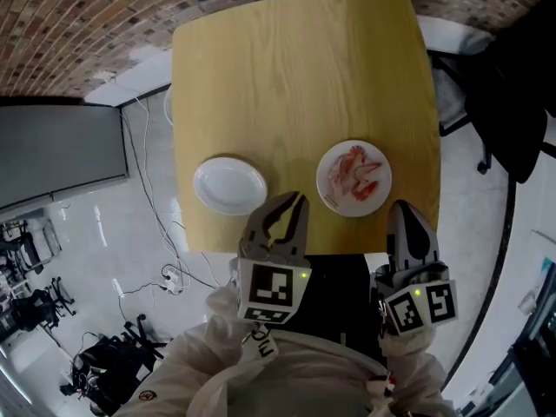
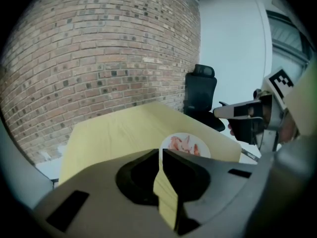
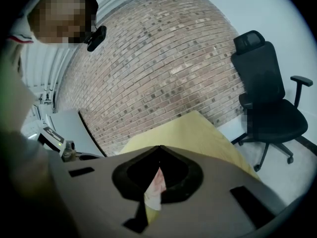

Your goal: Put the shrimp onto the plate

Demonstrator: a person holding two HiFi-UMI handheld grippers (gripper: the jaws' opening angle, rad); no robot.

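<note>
Shrimp [image 1: 356, 174] lying on right plate [image 1: 324, 186]; empty plate [image 1: 228, 183] sitting left on tabletop [image 1: 295, 76]. Left gripper [image 1: 300, 199] and right gripper [image 1: 401, 206] hovering at near edge — fingers closed, holding nothing. Shrimp likely soft, slippery, light — pinching mid-body gently.

Yellow wooden table [image 1: 295, 68], brick wall [image 2: 99, 58] behind, black office chair [image 3: 267, 103] beside.

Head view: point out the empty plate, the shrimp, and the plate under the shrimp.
empty plate [image 1: 230, 185], head view, its bare centre.
shrimp [image 1: 356, 174], head view, middle of the pile.
plate under the shrimp [image 1: 379, 157], head view, bare upper-right rim.
</note>
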